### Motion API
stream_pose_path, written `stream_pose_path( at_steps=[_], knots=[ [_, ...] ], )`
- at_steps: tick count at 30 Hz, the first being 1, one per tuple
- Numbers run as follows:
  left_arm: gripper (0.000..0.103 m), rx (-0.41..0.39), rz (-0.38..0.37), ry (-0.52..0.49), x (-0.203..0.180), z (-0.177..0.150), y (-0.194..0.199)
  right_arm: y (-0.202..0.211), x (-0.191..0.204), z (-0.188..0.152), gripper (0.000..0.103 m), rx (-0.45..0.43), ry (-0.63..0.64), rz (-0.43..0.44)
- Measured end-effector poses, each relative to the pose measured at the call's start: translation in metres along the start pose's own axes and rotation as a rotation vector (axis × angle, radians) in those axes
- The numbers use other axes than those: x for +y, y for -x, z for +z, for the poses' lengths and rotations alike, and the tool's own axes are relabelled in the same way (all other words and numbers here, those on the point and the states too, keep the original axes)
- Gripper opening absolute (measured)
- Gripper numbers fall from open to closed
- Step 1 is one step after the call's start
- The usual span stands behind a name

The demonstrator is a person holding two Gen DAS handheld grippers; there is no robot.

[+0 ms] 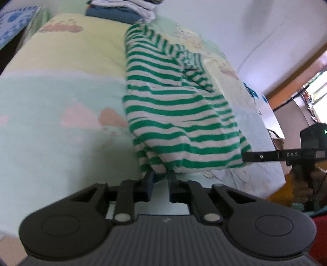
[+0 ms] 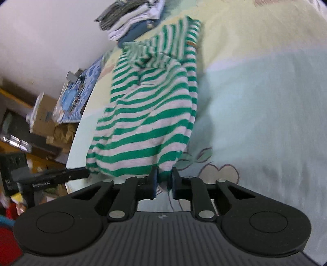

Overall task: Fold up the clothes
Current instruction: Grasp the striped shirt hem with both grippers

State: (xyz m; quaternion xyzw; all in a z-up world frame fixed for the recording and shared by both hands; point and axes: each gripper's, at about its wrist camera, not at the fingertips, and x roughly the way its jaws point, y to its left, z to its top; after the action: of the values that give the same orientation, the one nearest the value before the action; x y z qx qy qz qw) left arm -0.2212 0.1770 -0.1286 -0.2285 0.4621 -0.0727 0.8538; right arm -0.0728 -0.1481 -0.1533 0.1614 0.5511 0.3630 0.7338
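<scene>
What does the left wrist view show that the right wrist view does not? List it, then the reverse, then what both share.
Only the left wrist view: a wooden door frame at far right and the blue patterned cloth's corner at top left.

Only the right wrist view: a cardboard box and cluttered shelving at left, and a heart-shaped print on the bedsheet.

Both: the green-and-white striped garment on the pastel bedsheet, the stack of folded clothes behind it, and the left gripper and right gripper each shut on the garment's near edge.

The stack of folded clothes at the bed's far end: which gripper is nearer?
Neither clearly. Left gripper and right gripper both grip the striped garment's near hem, far from the stack.
</scene>
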Motion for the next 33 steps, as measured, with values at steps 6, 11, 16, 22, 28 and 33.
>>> stream_pose_path(
  at_steps=[6, 11, 16, 22, 28, 33],
  knots=[
    [0.082, -0.057, 0.010, -0.068, -0.005, -0.002, 0.013, 0.004, 0.003, -0.004, 0.043, -0.029, 0.025, -0.006],
    [0.081, -0.035, 0.015, -0.090, -0.007, -0.002, 0.005, -0.004, 0.000, -0.005, 0.043, -0.045, 0.003, -0.002],
    [0.045, -0.014, 0.028, -0.127, -0.005, 0.001, -0.027, -0.013, -0.008, -0.002, 0.042, -0.064, -0.058, 0.024],
    [0.014, 0.001, -0.035, -0.167, -0.002, 0.010, -0.027, -0.020, -0.016, -0.002, 0.018, -0.029, -0.147, 0.078],
    [0.010, 0.021, -0.102, -0.211, -0.008, 0.024, 0.020, 0.011, -0.001, -0.010, 0.010, 0.027, -0.124, 0.122],
    [0.009, 0.097, -0.102, -0.220, -0.003, 0.018, 0.005, 0.005, -0.010, -0.027, 0.011, 0.048, -0.182, 0.069]
  ],
)
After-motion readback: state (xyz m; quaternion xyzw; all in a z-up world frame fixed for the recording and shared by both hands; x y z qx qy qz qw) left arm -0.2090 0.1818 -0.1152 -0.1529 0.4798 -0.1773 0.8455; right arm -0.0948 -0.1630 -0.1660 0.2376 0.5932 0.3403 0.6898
